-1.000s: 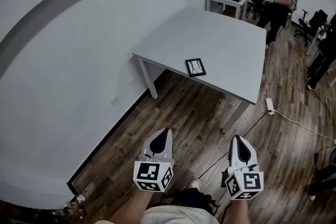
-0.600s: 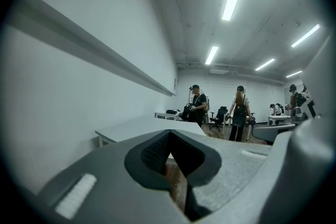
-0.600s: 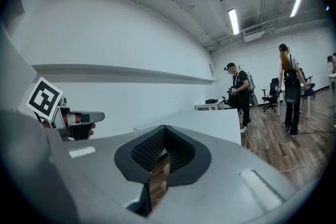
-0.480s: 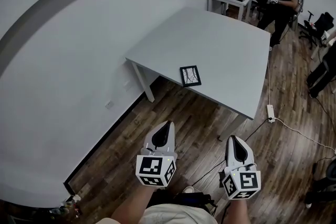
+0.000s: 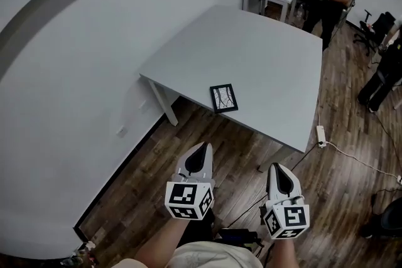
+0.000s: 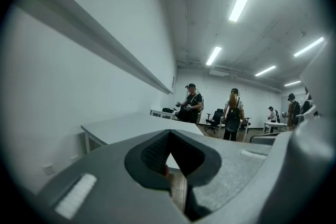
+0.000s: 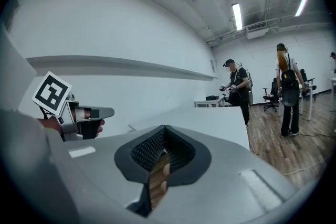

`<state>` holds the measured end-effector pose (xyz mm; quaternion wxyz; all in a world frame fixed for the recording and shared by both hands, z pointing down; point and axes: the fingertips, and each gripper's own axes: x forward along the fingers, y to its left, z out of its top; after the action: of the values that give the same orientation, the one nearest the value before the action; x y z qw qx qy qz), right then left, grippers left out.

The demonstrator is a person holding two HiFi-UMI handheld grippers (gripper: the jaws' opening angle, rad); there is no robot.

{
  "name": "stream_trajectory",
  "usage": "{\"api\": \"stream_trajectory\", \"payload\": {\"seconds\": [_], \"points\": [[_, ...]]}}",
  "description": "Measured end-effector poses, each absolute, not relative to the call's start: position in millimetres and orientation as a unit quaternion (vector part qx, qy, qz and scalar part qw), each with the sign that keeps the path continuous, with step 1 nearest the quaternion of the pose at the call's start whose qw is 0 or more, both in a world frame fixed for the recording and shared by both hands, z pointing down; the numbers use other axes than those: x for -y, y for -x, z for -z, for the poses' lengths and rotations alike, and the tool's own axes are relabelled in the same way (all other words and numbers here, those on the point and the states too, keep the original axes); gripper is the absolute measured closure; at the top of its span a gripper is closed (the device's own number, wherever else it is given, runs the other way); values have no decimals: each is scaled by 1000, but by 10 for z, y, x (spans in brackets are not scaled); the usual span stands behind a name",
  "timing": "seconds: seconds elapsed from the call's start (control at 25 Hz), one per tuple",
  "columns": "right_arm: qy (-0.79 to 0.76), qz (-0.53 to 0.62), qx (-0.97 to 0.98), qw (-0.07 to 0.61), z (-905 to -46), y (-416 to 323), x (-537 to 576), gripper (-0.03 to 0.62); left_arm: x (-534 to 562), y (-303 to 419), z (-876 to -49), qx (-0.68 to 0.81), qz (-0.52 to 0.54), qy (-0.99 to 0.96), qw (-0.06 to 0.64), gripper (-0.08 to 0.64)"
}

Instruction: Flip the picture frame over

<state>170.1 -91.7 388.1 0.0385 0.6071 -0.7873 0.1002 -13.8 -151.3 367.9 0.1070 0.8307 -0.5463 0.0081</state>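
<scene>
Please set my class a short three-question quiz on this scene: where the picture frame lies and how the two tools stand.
1. True or false: the left tool grips the picture frame.
2. Where on the table does the frame lie? A: near the edge facing the tools. B: in the middle. C: at the far corner.
3. Fill in: the right tool has its jaws ____, with nothing between them, like the left.

Key: 1 false; 2 A; 3 shut.

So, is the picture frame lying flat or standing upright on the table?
Lying flat: the picture frame rests on the table near its front edge, light panel facing up.
</scene>
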Motion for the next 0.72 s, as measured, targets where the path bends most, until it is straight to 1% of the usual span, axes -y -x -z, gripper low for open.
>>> {"api": "stream_trajectory", "payload": {"seconds": [0.24,0.56,0.64,0.72], "points": [[-621,-109,774,53,-3996,-1660,1402,566,2099,121,-3906,533,-20,-836,126,560],[-620,-123,773,64,-4206,-1435,2036,566,2687,110,-4259,527,-56,-839,121,560],[-618,-129,773,67,-4282,-1392,2162,566,2795,99,-4377,526,-62,-838,131,560],[-616,-137,773,69,-4364,-1357,2271,566,2909,97,-4535,525,-61,-834,158,560]]}}
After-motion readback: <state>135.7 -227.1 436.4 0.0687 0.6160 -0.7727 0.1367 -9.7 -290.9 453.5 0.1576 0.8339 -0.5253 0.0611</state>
